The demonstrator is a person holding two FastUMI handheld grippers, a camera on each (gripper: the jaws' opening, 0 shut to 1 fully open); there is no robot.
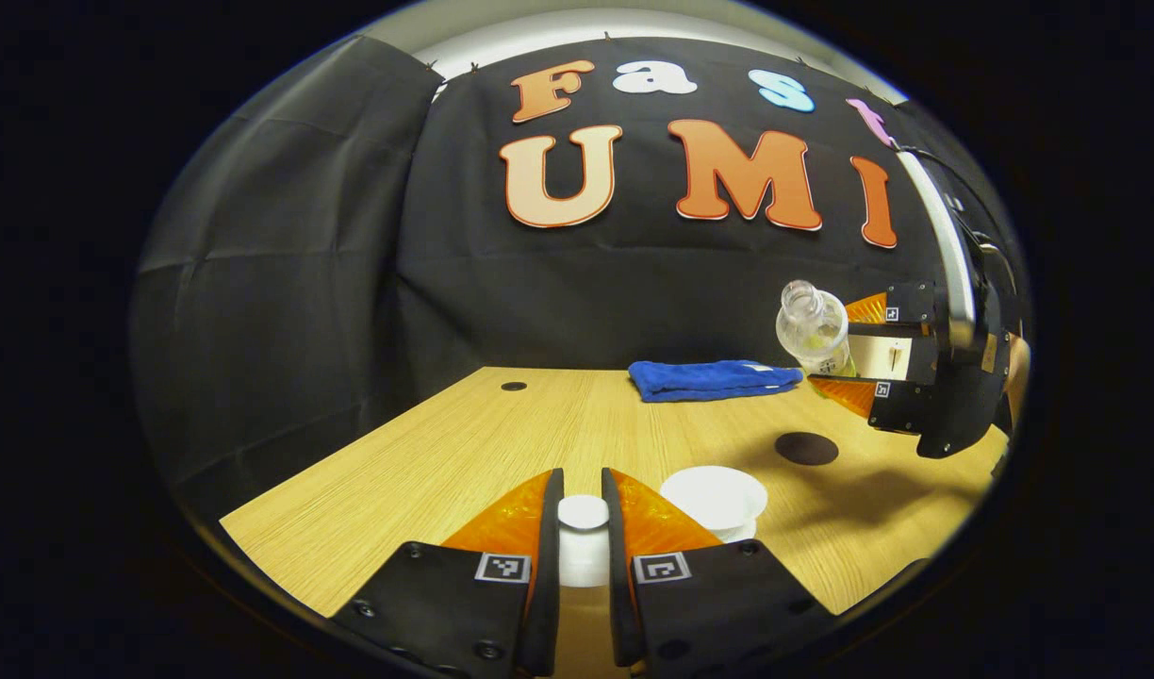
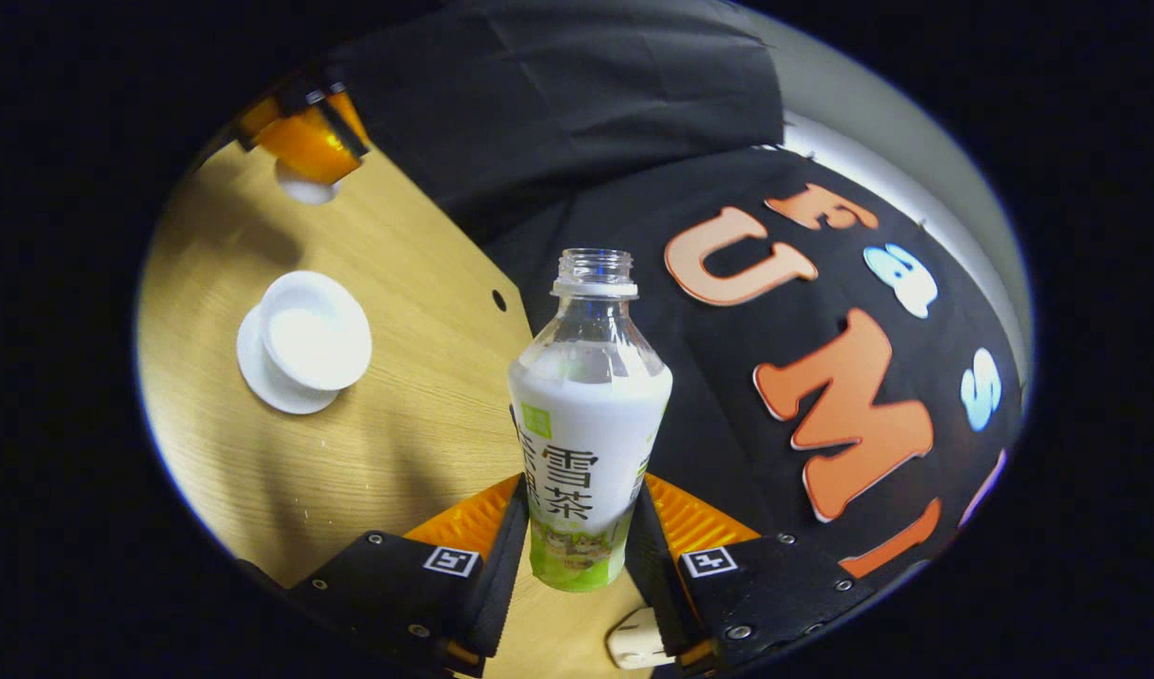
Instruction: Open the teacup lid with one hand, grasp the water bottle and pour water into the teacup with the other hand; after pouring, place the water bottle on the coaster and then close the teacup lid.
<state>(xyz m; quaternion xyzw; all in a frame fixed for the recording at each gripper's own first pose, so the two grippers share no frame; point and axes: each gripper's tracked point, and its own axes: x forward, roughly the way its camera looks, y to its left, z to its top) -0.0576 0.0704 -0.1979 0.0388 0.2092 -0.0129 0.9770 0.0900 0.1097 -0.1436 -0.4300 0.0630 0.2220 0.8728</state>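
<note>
Uncapped water bottle (image 2: 586,443), white-and-green label, clamped in right tongs (image 2: 577,547); teacup lid (image 1: 583,514) gripped by left tongs (image 1: 583,500).

My left gripper view sits low over the table (image 1: 426,453) facing the back wall, my right gripper view looks tilted, seemingly from higher, both sharing the teacup (image 1: 718,498).

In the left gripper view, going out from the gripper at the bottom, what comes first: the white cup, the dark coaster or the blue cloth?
From the left gripper, which holds the lid:
1. Cup, open, just to its right.
2. Coaster, farther out on the right of the table.
3. Blue cloth, folded at the table's far edge.
</note>
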